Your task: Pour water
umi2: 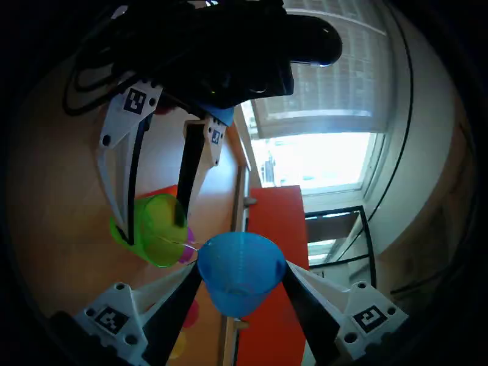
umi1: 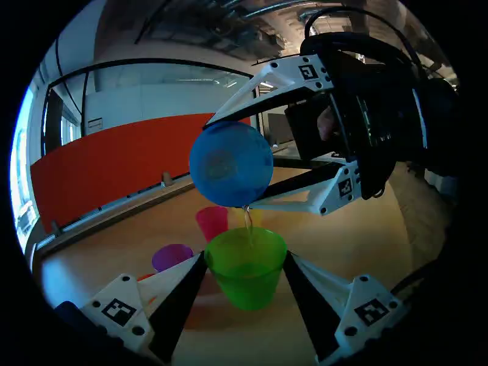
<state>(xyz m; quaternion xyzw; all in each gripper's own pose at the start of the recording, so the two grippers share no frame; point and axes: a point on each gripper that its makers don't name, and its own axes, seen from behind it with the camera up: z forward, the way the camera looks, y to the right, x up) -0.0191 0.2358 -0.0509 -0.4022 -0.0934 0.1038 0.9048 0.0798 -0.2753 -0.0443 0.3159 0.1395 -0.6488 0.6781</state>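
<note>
I see a broad wooden surface (umi1: 354, 244) running back to a long orange wall panel (umi1: 110, 165) with glazing above it. In the right gripper view a bright window (umi2: 311, 158) stands beyond the same orange panel.

My right gripper (umi1: 233, 166) hangs high over the surface, its jaws clamped on a blue plastic cup (umi1: 227, 155). The cup is tipped over, with its base turned towards the left gripper's camera. My left gripper (umi1: 245, 263) sits lower, its jaws closed against both sides of an upright green plastic cup (umi1: 247, 283), directly under the blue one.

Behind the green cup three smaller cups stand on the wood: a pink cup (umi1: 211, 221), a purple cup (umi1: 172, 255) to its left, and a yellow cup (umi1: 257, 216) partly hidden.

A thin stream of water (umi1: 248, 222) falls from the blue cup's lower lip into the green cup.
</note>
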